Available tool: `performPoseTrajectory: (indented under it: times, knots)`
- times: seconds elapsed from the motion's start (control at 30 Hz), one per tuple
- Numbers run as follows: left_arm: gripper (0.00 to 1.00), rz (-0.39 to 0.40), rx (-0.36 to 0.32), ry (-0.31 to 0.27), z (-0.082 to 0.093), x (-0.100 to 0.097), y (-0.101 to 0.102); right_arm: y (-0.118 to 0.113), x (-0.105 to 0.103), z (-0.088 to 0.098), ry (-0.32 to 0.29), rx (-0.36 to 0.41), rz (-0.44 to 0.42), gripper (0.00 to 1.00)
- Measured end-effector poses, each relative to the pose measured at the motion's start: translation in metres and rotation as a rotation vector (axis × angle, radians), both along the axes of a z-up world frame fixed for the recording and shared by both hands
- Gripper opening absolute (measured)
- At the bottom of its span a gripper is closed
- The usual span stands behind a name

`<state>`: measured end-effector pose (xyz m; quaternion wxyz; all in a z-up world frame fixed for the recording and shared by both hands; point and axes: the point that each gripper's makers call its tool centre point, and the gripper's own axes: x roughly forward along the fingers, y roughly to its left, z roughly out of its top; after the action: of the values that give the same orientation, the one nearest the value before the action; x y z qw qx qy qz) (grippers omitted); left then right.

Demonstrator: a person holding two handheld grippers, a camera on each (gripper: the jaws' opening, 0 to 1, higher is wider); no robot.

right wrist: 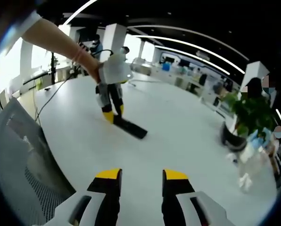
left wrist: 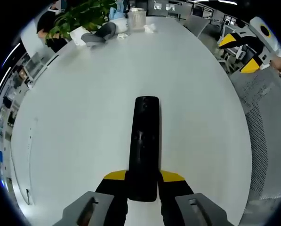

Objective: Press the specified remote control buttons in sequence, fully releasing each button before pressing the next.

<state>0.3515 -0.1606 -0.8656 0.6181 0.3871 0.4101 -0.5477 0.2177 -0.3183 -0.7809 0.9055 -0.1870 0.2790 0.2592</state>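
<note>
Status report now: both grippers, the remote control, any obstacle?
Left gripper shut on long black remote control, lying on white table. Right gripper open, empty, above table. Nothing blocking; potted green plant far off.

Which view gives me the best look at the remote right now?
The left gripper view: the remote lies lengthwise up the frame, its near end between the left gripper jaws, top face in view. The right gripper view shows the same remote small, distant and edge-on on the white table, buttons unreadable.

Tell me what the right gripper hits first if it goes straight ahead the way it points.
Probably the bare table. The right gripper is open, nothing between its jaws; the remote lies left of its line.
</note>
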Motion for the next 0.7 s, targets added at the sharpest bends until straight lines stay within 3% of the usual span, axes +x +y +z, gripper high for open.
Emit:
performPoseTrajectory:
  times: [0.7]
  knots:
    - [0.24, -0.007, -0.012, 0.002, 0.0002, -0.0063, 0.0003, -0.0002, -0.0003, -0.001, 0.005, -0.006, 0.003, 0.3]
